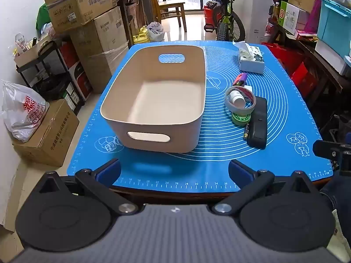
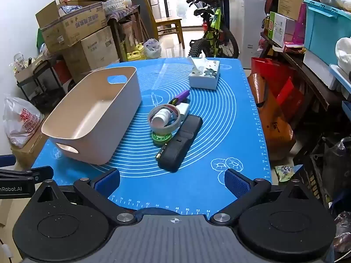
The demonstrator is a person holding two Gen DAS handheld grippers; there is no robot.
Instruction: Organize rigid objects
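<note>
Two handheld grippers hover at the near edge of a counter covered by a blue baking mat [image 1: 197,171]. The left gripper [image 1: 174,171] and the right gripper [image 2: 172,183] both have their jaws spread wide, holding nothing.

Just beyond, a beige plastic bin [image 1: 158,100] with cut-out handles sits on the left half of the mat, nothing visible inside it. To its right lies a tight cluster: a black case [image 2: 181,141] with a battery [image 2: 161,151] touching its near left side, a green tape roll [image 2: 162,138] partly under a grey tape roll [image 2: 164,119], and a white pill bottle [image 2: 161,117] lying inside the grey ring. Behind them rest a small white box [image 2: 185,108] and a purple marker [image 2: 181,96]. Farther back, near the mat's far right corner, stands a tissue box [image 2: 205,74]. A bicycle [image 2: 214,35] and stacked cardboard boxes [image 2: 74,28] fill the room beyond.
</note>
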